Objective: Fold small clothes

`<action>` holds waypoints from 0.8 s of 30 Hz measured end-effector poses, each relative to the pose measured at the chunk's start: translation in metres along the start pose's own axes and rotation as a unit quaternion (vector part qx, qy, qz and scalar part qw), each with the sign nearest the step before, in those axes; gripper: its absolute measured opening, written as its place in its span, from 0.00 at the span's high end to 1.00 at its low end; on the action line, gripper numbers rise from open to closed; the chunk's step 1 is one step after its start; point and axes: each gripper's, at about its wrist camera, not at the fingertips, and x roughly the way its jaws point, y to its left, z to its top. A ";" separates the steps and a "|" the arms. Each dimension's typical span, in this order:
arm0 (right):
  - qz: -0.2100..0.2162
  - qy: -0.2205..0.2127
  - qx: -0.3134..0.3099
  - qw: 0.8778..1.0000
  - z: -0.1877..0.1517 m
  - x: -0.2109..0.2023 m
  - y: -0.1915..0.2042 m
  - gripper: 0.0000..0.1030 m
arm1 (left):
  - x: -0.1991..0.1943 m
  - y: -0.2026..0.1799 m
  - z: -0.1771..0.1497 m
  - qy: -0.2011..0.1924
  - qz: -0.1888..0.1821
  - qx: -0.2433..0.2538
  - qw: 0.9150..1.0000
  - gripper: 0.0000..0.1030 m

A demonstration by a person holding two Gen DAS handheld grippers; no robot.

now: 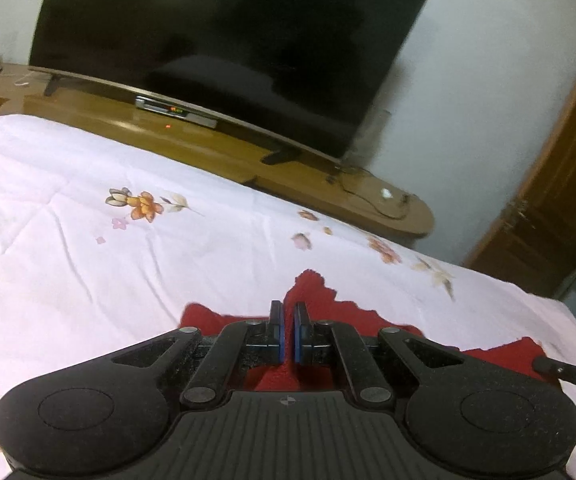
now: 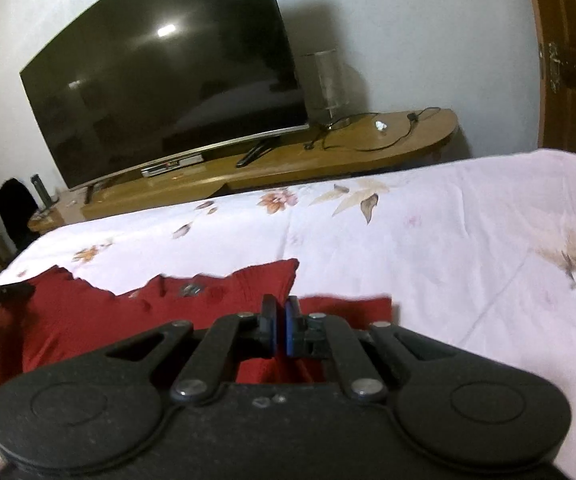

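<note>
Left gripper (image 1: 288,332) and right gripper (image 2: 281,326): jaws nearly together over red garment (image 2: 127,320), pinch unconfirmed. Lift both edges evenly, keep fold taut on floral bedsheet (image 2: 448,240).

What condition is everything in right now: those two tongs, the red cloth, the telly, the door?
Left tongs: closed on the red garment.
Right tongs: closed on the red garment.
Red garment: gripped and rumpled, partly lying on the floral bedsheet.
Television: screen dark.
Set-top box: display lit.
Wooden door: shut, apparently.
</note>
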 end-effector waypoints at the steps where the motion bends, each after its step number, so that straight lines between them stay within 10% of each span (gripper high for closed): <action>1: -0.002 0.002 -0.004 1.000 0.001 0.010 0.000 0.95 | 0.009 0.001 -0.001 0.007 0.006 -0.001 1.000 0.96; 10: -0.076 0.081 -0.025 0.993 -0.025 0.079 -0.007 0.80 | 0.055 0.012 -0.033 0.074 0.065 0.013 0.995 0.96; 16: -0.075 0.065 -0.015 0.995 -0.019 0.054 -0.006 0.64 | 0.027 -0.001 -0.025 0.067 0.089 0.046 0.993 0.96; 24: -0.035 0.047 -0.021 0.998 -0.027 0.021 0.026 0.65 | 0.003 -0.030 -0.041 0.085 0.066 0.068 0.992 0.96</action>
